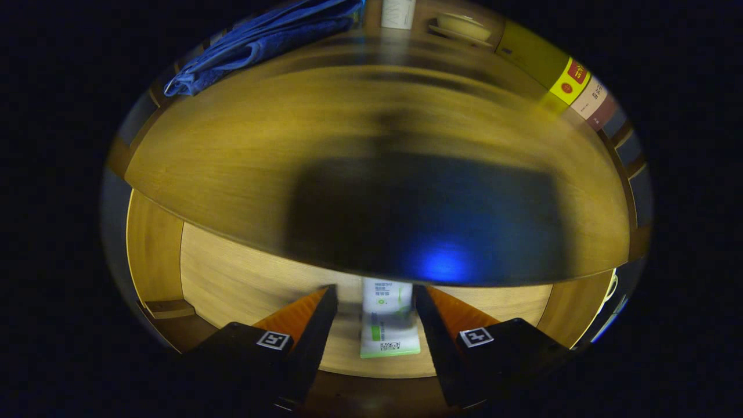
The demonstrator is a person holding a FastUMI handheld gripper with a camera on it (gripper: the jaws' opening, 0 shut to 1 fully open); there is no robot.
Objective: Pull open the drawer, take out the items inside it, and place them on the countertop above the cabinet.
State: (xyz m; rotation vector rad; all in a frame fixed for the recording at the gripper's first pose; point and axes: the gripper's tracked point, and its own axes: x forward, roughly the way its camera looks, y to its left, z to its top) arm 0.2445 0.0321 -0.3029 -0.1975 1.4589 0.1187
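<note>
Spread gripper (375,296) fingers flank a white-and-green packet (388,325) lying in the open drawer (244,284); the countertop (232,151) overhangs it, bearing a blue cloth (261,40) and bowl (461,26) beyond.

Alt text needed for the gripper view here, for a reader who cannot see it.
The open gripper reaches into a pulled-out wooden drawer, its fingers flanking a white and green packet lying on the drawer floor. Above, the wooden countertop holds a folded blue towel.
</note>
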